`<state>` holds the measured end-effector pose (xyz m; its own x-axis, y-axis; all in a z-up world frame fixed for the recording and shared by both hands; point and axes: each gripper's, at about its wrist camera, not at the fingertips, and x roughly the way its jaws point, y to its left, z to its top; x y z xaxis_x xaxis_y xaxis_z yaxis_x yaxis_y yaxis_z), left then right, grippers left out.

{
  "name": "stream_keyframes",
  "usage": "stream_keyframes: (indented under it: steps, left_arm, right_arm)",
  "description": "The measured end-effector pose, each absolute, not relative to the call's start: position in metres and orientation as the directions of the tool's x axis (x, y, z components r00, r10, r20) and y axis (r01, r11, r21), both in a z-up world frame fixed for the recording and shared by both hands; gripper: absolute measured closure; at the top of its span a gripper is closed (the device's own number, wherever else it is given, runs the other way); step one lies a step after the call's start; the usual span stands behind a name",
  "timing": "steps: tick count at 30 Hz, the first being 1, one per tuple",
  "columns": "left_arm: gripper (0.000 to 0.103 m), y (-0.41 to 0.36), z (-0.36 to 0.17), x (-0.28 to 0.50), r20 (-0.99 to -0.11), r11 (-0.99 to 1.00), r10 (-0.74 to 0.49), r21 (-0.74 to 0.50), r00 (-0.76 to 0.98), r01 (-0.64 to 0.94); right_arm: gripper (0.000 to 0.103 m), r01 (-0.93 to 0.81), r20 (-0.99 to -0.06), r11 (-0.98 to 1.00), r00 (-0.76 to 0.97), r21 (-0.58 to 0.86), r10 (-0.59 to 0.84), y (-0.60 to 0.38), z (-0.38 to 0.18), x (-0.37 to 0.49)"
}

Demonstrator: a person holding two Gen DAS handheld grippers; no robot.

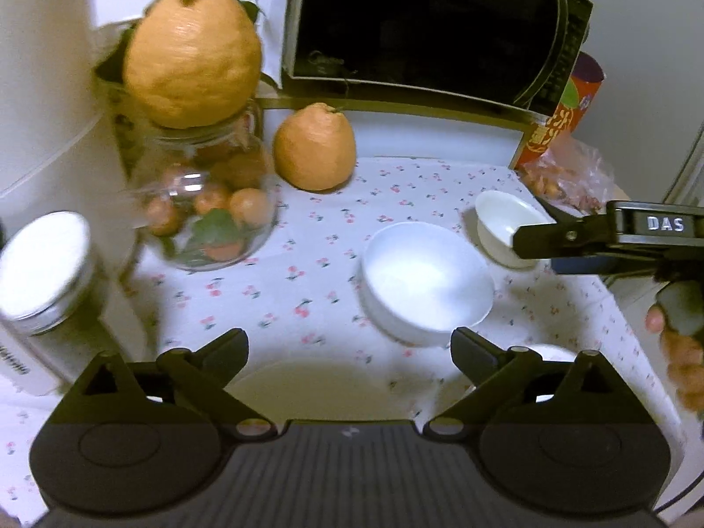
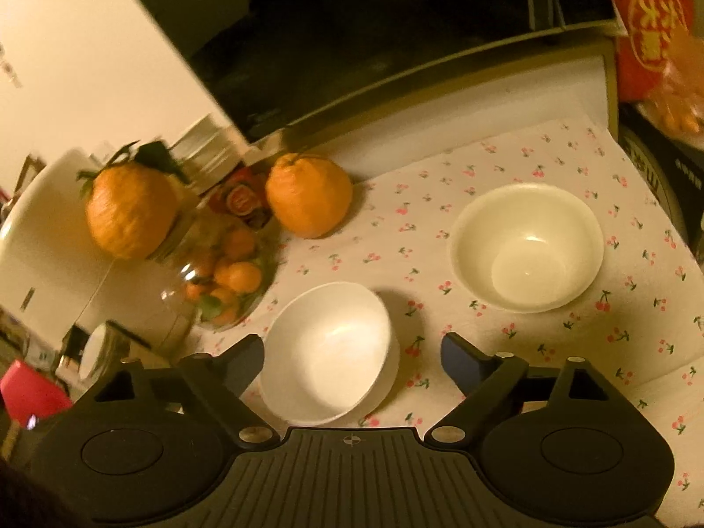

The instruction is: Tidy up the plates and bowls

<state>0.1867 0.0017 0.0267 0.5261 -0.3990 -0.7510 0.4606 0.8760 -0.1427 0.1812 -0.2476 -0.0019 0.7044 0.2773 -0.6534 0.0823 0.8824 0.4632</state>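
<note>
Two white bowls stand on the cherry-print tablecloth. The larger near bowl [image 1: 427, 284] [image 2: 328, 352] is just ahead of both grippers. The smaller bowl [image 1: 506, 224] [image 2: 528, 246] stands farther right. My left gripper [image 1: 350, 352] is open and empty, above a pale plate [image 1: 317, 389] whose rim shows between its fingers. Another white dish rim [image 1: 550, 352] shows by its right finger. My right gripper [image 2: 352, 354] is open and empty, its fingers on either side of the near bowl. It also shows in the left wrist view [image 1: 545, 237], in front of the smaller bowl.
A glass jar of small oranges [image 1: 207, 215] [image 2: 220, 281] with a large citrus on top [image 1: 193, 57] stands at the left. Another large citrus [image 1: 314, 147] [image 2: 308, 196] sits by the microwave [image 1: 431, 26]. A white tin [image 1: 42, 273] and a red snack box [image 1: 559, 114] flank the table.
</note>
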Motion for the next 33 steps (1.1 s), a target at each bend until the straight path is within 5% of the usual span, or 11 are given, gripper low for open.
stream_keyframes:
  steps: [18, 33]
  left_arm:
    - [0.001, 0.047, 0.023, 0.137, -0.742, 0.811, -0.432, -0.070, 0.513, 0.581]
    - [0.001, 0.044, -0.012, 0.120, -0.801, 0.749, -0.396, 0.002, 0.449, 0.663]
  right_arm:
    - [0.009, -0.092, -0.693, 0.951, 0.665, 0.296, 0.280, -0.191, 0.001, 0.140]
    - [0.009, -0.229, -0.706, 0.929, 0.604, 0.291, 0.370, -0.130, -0.010, 0.142]
